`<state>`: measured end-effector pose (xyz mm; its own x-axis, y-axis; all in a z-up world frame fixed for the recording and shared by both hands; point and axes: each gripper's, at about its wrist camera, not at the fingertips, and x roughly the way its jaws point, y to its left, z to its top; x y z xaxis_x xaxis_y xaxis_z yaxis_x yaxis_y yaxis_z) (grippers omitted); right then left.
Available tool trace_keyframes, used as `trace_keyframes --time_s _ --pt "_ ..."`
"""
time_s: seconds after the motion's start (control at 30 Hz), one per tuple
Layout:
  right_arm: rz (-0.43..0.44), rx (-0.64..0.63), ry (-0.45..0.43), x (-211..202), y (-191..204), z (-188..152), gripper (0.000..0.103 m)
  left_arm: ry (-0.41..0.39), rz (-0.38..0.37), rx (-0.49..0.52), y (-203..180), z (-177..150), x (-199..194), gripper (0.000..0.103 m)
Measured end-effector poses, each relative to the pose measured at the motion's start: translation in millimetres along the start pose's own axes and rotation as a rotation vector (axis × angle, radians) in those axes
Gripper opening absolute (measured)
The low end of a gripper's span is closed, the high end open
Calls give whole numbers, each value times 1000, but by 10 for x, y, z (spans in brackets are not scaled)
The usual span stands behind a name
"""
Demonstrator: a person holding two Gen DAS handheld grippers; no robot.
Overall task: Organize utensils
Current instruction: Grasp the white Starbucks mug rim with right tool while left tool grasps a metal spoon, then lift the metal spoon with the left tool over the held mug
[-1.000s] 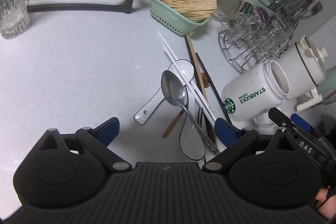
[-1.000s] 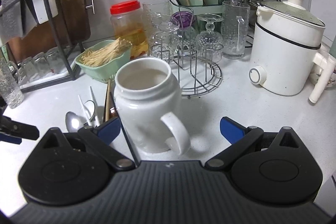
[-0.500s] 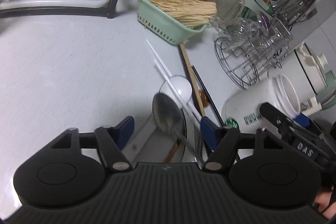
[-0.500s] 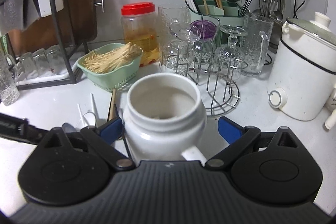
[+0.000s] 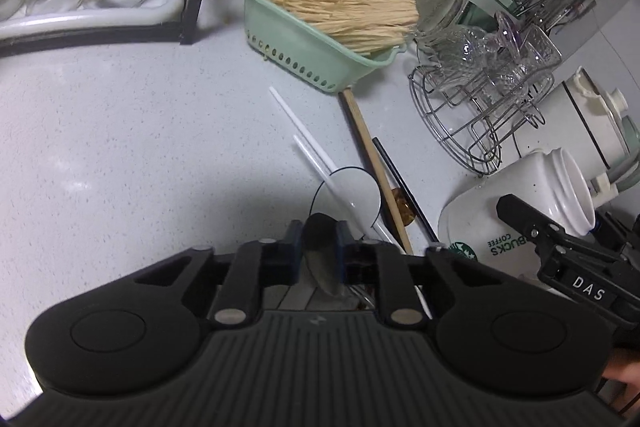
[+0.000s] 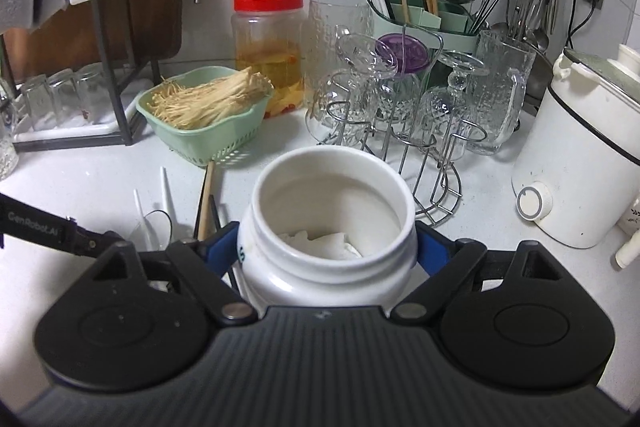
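On the white counter lies a pile of utensils: a metal spoon [image 5: 322, 267], a white ceramic spoon [image 5: 356, 193], white chopsticks [image 5: 304, 135], a wooden chopstick [image 5: 368, 147] and a black one [image 5: 400, 183]. My left gripper [image 5: 319, 247] is closing, and its blue pads press on the metal spoon's bowl. To the right of the pile stands a white Starbucks mug [image 6: 332, 227], also in the left wrist view [image 5: 516, 203]. My right gripper [image 6: 326, 247] is closing too, with its pads against both sides of the mug's neck. Something white lies inside the mug.
Behind the pile sits a green basket [image 5: 320, 67] of pale mushrooms. A wire rack [image 5: 480, 131] of glasses stands to its right. A red-lidded jar [image 6: 268, 43], a green utensil holder [image 6: 432, 19] and a white cooker [image 6: 580, 163] line the back. At far left is a glass tray [image 5: 80, 19].
Both grippers moved forward and down and went from wide open to closed: the left onto the metal spoon's bowl, the right around the mug.
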<state>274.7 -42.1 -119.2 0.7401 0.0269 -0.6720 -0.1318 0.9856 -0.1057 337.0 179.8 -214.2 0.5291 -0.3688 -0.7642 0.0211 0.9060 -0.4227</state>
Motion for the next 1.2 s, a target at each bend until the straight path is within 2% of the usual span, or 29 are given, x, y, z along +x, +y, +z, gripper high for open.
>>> trace_keyframes --time_s 0.03,0.1,0.33,0.5,0.6,0.67,0.87,1.0,1.1,1.2 --pt "0 -1 2 1 1 1 91 -3 -4 7 -5 11 -9 6" --pt "-1 0 9 5 5 9 91 -10 -14 23 -25 35 -43 5" --pt "-10 20 47 20 4 52 91 20 3 77 -135 165 -133 2" --pt "23 -12 58 32 -44 66 91 -39 77 115 -349 269 -277 1" --pt "53 -33 45 26 -99 44 91 -47 113 98 -492 311 -334 1" --pt "65 -44 41 15 -117 31 91 -58 139 132 -628 328 -377 1" --pt "98 -81 33 -28 -152 -2 91 -115 187 172 -930 374 -555 1" --pt "120 -95 15 -93 -170 -72 91 -163 196 163 -1022 355 -687 1" --pt "139 -110 -1 -151 -187 -137 91 -167 194 144 -1047 349 -774 1" --pt "143 -108 -1 -182 -194 -149 91 -180 212 174 -1096 339 -880 1"
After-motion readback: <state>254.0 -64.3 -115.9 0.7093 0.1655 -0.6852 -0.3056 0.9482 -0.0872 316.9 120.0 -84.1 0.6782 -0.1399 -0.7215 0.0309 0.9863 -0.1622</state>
